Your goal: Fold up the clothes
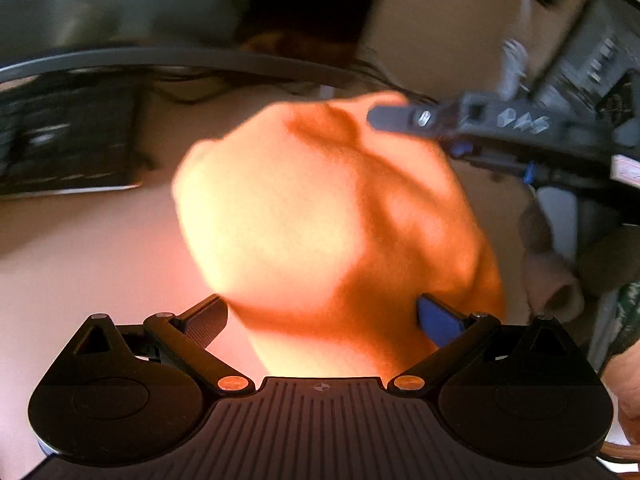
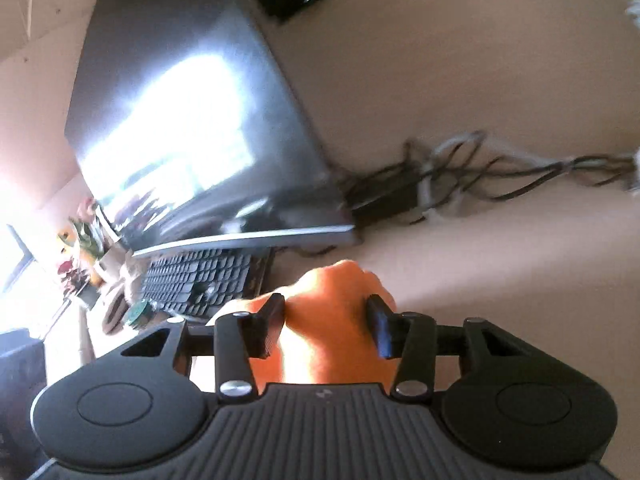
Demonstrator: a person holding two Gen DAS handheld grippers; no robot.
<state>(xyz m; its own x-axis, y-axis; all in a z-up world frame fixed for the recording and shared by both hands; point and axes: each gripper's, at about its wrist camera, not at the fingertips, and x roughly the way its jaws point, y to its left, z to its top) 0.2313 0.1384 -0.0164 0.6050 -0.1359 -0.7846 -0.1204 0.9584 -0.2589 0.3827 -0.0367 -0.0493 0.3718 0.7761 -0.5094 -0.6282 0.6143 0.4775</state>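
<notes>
An orange garment (image 1: 320,208) is bunched up and fills the middle of the left wrist view. My left gripper (image 1: 320,316) has its fingers spread wide on either side of the cloth, which lies between them. In the right wrist view the same orange garment (image 2: 328,320) sits between the fingers of my right gripper (image 2: 326,324), which press on it from both sides. My right gripper (image 1: 400,118) also shows in the left wrist view, over the top right of the bundle. Both views are blurred.
A curved monitor (image 2: 192,120) stands on the beige desk (image 2: 500,280), with a black keyboard (image 2: 196,280) in front of it and a tangle of cables (image 2: 460,172) to its right. The keyboard (image 1: 68,140) also shows at left in the left wrist view.
</notes>
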